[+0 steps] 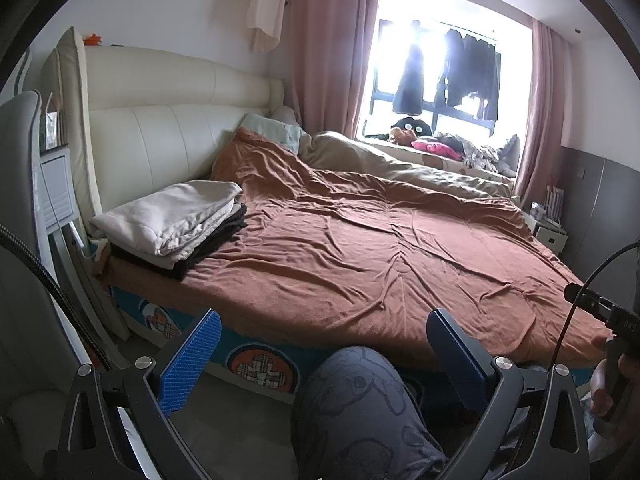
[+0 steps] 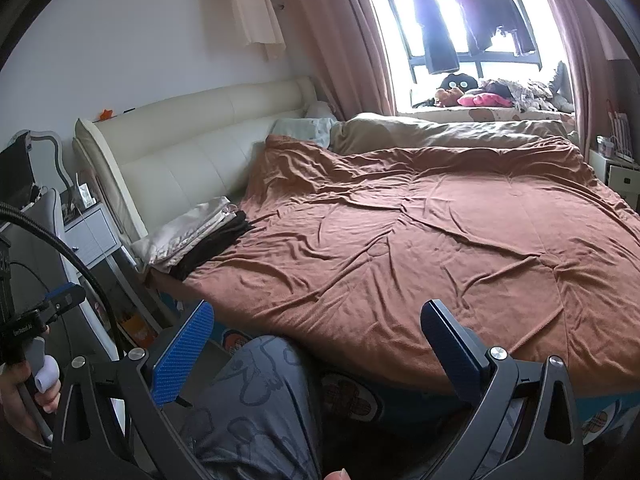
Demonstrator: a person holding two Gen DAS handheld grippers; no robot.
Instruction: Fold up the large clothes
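Hovering short of the bed edge, the left gripper (image 1: pixel 324 354) has its blue-padded jaws spread wide and grips nothing; between them sits the person's knee (image 1: pixel 356 392) in grey patterned trousers. Beyond the jaws stretches the rumpled brown bedspread (image 1: pixel 360 248). Ahead and to the left of the left finger, a folded stack of clothes (image 1: pixel 176 224), pale pieces over a dark one, lies on the bed corner by the cream headboard (image 1: pixel 160 136). The right gripper (image 2: pixel 316 344) is likewise spread and empty, the same knee (image 2: pixel 260 392) between its fingers, with the stack (image 2: pixel 200 236) ahead-left and the window (image 2: pixel 472 20) far ahead.
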